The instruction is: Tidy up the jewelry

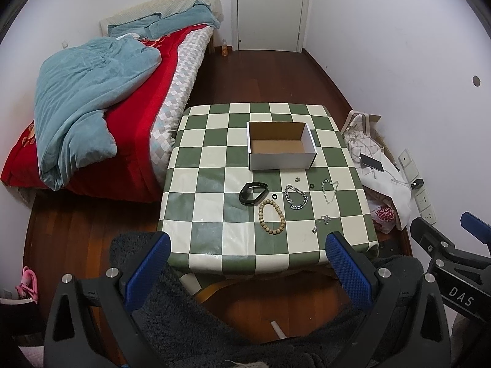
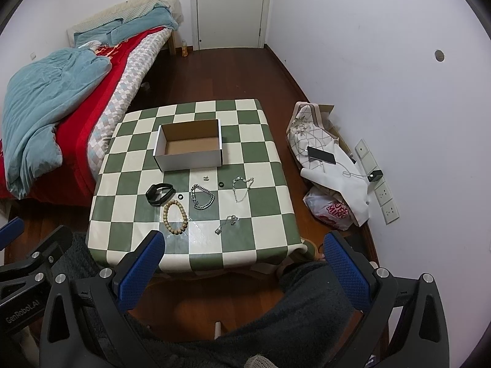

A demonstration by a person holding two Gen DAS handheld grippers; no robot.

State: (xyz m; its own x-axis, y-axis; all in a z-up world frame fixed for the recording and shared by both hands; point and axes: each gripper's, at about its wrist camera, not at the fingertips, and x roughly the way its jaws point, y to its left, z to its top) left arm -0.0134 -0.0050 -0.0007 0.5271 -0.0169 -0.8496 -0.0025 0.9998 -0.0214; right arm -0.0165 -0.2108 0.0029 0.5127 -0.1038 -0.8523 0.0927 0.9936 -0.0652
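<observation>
Gaping wide, both tongs (image 1: 247, 263) (image 2: 244, 262) empty; rectangular cardboard box (image 2: 188, 145), round wooden-bead bracelet (image 2: 175, 217).

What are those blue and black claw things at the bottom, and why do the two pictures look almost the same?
They are two grabbing tools, one in each of a person's hands. Each carries a camera looking along its fingers, so both see the same checkered table. One picture is from the left gripper, the other from the right gripper. Both are open and hold nothing. On the table lie an empty box, a bead bracelet, a black band, a silver chain and smaller pieces.
</observation>
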